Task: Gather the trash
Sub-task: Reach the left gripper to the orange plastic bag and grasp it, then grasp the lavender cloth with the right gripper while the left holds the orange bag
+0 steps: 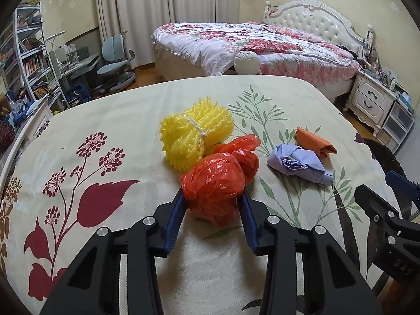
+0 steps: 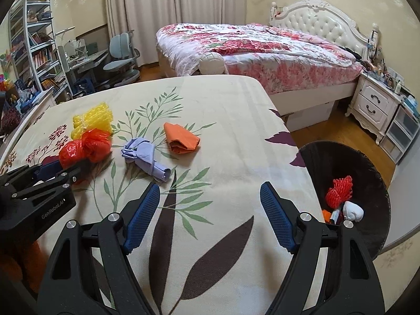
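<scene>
My left gripper is shut on a crumpled red plastic bag that rests on the floral tablecloth. A yellow foam net lies just behind the bag. A crumpled lilac paper and an orange paper lie to the right. In the right wrist view the red bag, lilac paper and orange paper lie ahead to the left. My right gripper is open and empty above the cloth. A dark bin at the table's right edge holds a red net and other scraps.
The table ends to the right at the bin and at the far side toward a bed. A white nightstand stands at the right; a desk, chair and bookshelf stand at the left.
</scene>
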The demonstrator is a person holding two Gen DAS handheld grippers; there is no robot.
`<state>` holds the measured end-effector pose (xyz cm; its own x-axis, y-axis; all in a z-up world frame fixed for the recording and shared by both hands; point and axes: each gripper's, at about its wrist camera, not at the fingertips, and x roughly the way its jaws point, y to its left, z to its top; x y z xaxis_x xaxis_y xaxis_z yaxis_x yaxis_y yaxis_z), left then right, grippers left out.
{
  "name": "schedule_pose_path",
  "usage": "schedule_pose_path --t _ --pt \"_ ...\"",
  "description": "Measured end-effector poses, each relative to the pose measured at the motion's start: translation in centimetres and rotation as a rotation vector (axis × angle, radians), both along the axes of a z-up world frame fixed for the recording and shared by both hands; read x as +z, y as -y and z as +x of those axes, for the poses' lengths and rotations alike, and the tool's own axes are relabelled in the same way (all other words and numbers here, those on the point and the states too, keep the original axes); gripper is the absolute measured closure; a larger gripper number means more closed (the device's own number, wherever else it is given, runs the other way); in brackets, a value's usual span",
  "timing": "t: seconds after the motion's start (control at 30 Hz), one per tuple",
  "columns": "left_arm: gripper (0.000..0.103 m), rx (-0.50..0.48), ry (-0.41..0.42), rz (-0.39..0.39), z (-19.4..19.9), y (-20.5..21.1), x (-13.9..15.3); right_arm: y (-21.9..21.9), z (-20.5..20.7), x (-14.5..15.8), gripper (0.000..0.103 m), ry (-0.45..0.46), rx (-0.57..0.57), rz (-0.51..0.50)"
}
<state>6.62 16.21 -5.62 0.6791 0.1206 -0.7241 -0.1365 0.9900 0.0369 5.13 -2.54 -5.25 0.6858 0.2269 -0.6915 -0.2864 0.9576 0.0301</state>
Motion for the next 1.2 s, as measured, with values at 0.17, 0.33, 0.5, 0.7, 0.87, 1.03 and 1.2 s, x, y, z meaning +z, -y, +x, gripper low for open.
schedule_pose_path --t 0.17,0.33,0.5,0.7,0.87,1.03,1.2 --pt "0.062 0.014 0.008 -0.008 -1.3 -0.8 0.3 -1.8 0.1 -0.2 0.033 -0.007 0.044 -0.011" --pt "0.062 0.035 0.018 0.001 -2.5 -2.1 0.7 -4.0 0.8 -0.6 0.040 -0.019 0.094 -0.024" --pt "0.062 0.062 0.017 -0.001 -3.2 -3.7 0.7 -6.0 2.0 -0.8 0.043 -0.037 0.124 -0.032" --pt "0.062 0.103 0.016 -0.004 -3.5 -5.4 0.4 -7.9 3.0 -1.0 0.046 -0.053 0.153 -0.060" --pt "0.062 0.116 0.022 -0.010 -3.6 -6.1 0.4 -8.8 2.9 -1.3 0.065 -0.072 0.165 -0.078" --pt "0.062 0.117 0.020 -0.017 -3.8 -5.9 0.1 -8.5 1.6 -1.3 0.065 -0.067 0.165 -0.080" --pt "0.062 0.109 0.034 -0.020 -4.4 -5.4 0.3 -7.2 0.2 -1.2 0.066 -0.065 0.148 -0.066"
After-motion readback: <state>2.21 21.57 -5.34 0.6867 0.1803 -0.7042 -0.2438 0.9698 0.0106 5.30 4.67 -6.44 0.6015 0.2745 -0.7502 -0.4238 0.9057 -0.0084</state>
